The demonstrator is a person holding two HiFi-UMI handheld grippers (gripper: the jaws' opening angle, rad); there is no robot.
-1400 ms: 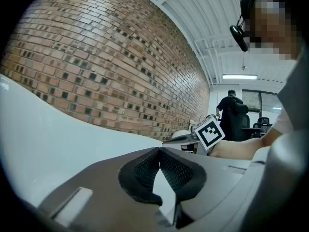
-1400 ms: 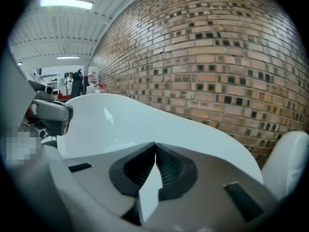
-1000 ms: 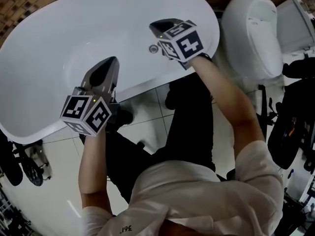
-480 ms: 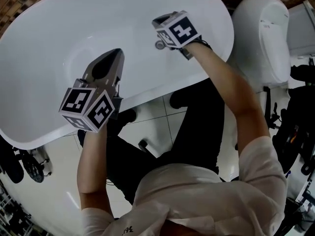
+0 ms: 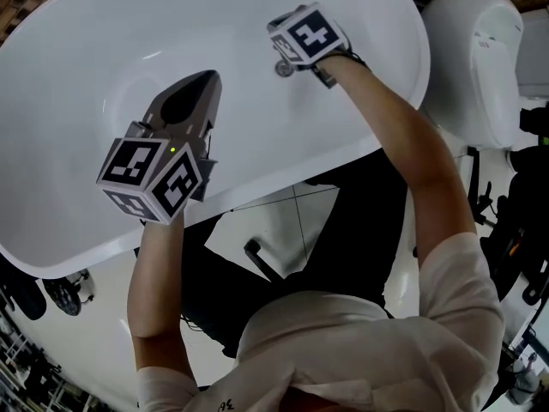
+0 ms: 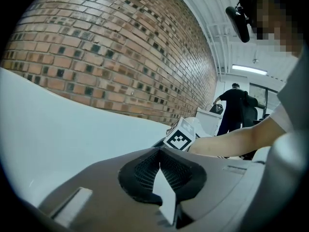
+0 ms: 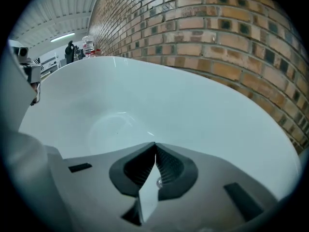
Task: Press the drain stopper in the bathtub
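The white bathtub [image 5: 103, 50] fills the upper head view. Its chrome drain stopper [image 5: 284, 69] sits on the tub floor, just below my right gripper [image 5: 286, 51], whose marker cube hides most of its jaws. In the right gripper view the right gripper [image 7: 155, 145] is shut, tips meeting over the tub floor, and a small chrome glint of the drain stopper [image 7: 159, 181] shows through the gap behind the tips. My left gripper [image 5: 204, 80] hangs over the tub's near side, shut and empty. From the left gripper view, the left gripper [image 6: 159, 151] points toward the right gripper's cube [image 6: 179, 134].
A white toilet [image 5: 472, 50] stands right of the tub. A brick wall [image 7: 217, 28] runs behind the tub. Tiled floor [image 5: 283, 221] lies below its near rim, with dark equipment [image 5: 523, 230] at the right edge. A person [image 6: 236, 105] stands far off.
My right gripper has moved up and further over the tub, closing on the drain stopper. The left gripper has drifted slightly up over the tub.
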